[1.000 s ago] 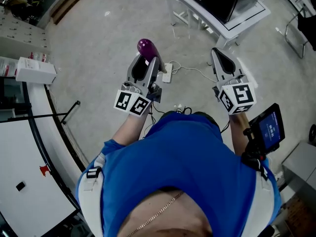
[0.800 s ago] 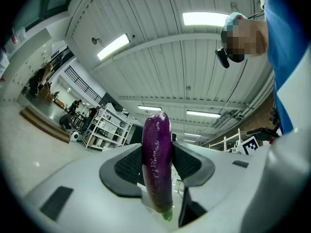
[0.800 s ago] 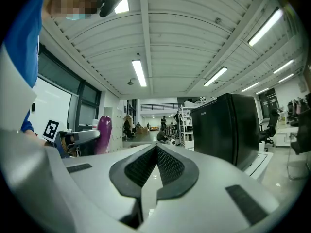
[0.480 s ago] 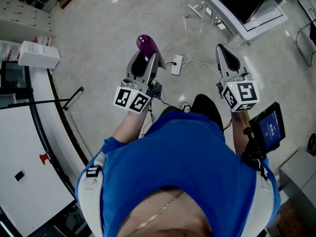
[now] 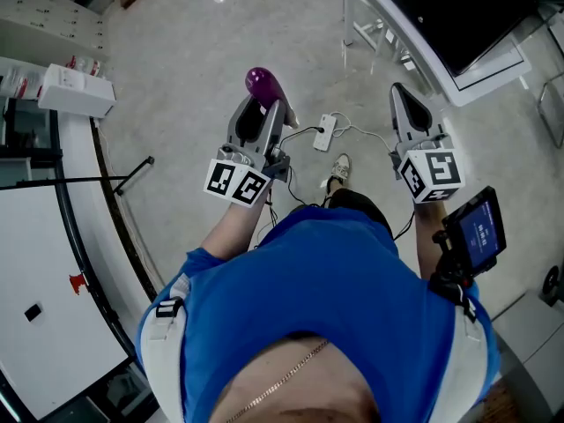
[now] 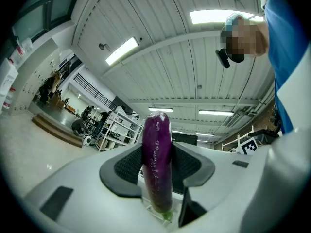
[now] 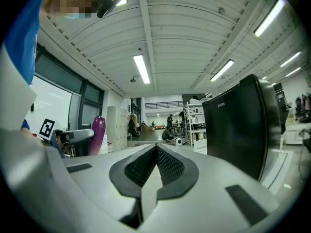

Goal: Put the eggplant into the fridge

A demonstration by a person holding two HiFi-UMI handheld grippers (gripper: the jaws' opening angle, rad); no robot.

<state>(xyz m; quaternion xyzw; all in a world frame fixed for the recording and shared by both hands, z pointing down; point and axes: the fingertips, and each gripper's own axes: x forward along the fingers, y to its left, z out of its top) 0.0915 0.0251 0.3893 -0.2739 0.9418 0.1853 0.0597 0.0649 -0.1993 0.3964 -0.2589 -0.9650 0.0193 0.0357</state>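
Observation:
A purple eggplant [image 6: 156, 164] stands upright between the jaws of my left gripper [image 6: 158, 171], which is shut on it. In the head view the eggplant [image 5: 262, 85] sticks out past the left gripper [image 5: 261, 117] above the grey floor. My right gripper [image 5: 404, 106] is shut with nothing in it, its pads pressed together [image 7: 155, 165]. The black fridge [image 7: 240, 130] rises at the right of the right gripper view, and its dark body [image 5: 463, 11] shows at the head view's upper right. From the right gripper view the eggplant [image 7: 97, 134] appears at the left.
A white power strip [image 5: 326, 133] with cables lies on the floor between the grippers, near my shoe [image 5: 337, 170]. A white curved counter [image 5: 53, 263] runs along the left, with a white box [image 5: 77, 91] on it. A handheld screen [image 5: 478, 229] hangs at my right side.
Both grippers have travelled across the floor toward the fridge, which now fills more of the upper right. The power strip has slid from beside the left gripper to between the two. The grip on the eggplant is unchanged.

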